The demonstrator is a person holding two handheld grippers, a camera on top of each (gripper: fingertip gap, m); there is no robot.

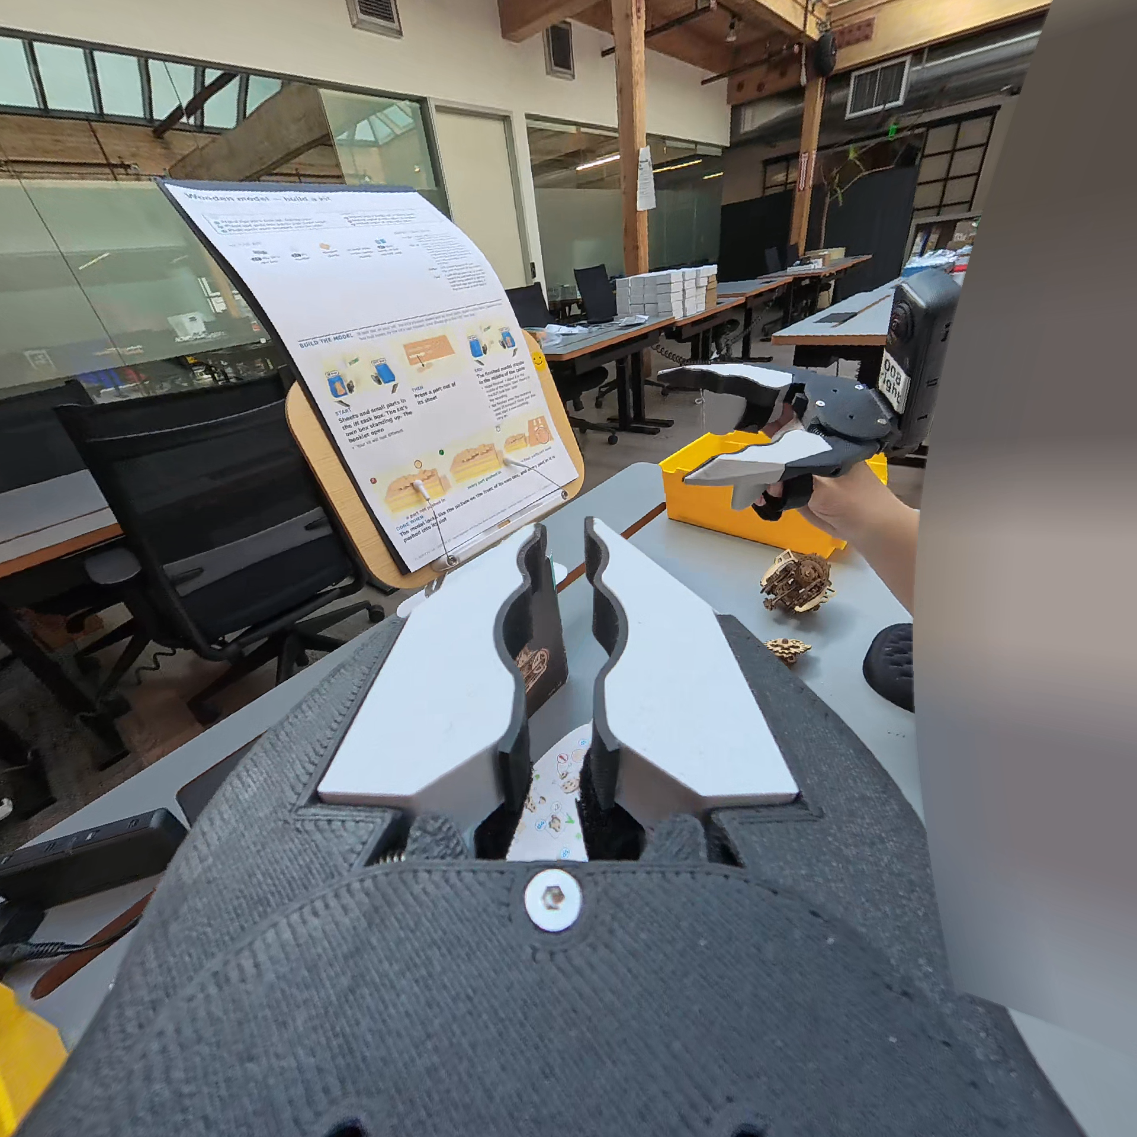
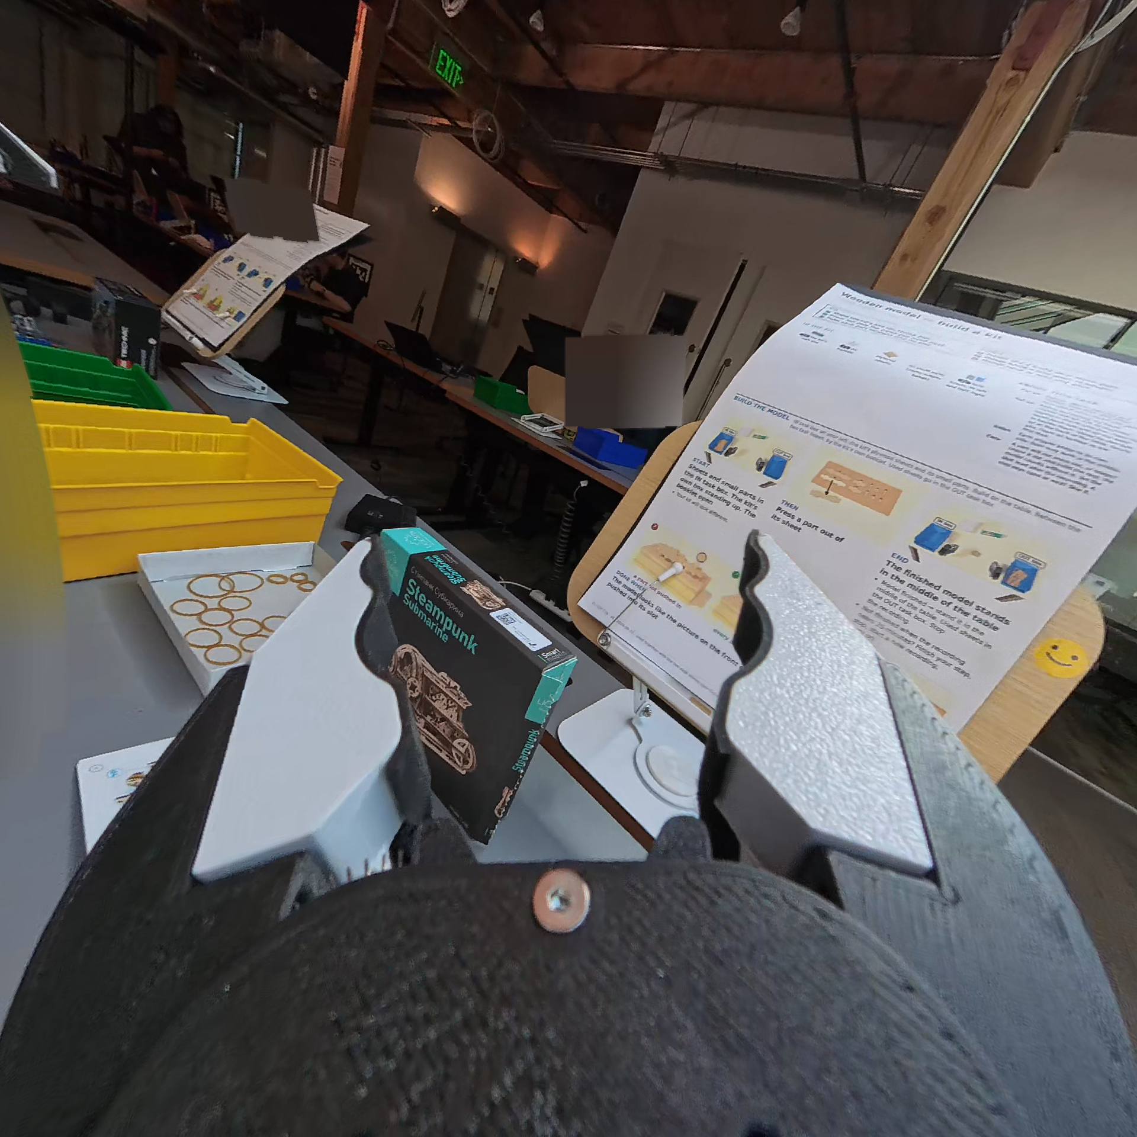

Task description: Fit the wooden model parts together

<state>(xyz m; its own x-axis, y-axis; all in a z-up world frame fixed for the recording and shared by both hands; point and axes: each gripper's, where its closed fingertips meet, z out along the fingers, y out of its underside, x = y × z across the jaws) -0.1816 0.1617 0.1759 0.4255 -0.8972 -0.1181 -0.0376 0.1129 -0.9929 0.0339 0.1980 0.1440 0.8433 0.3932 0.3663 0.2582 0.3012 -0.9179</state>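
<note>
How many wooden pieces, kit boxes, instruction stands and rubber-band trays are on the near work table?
Wooden pieces: 2, the built-up model and the small gear piece
Kit box: 1
Instruction stand: 1
Tray of rubber bands: 1
Total: 5

Yellow bins [image 2: 184, 480]; black-and-teal kit box [image 2: 467, 664]; tan wooden model [image 1: 797, 581].

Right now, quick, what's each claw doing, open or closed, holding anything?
Left claw: nearly closed, narrow gap between fingers, holding nothing.
Right claw: wide open, empty, raised above the table.
</note>
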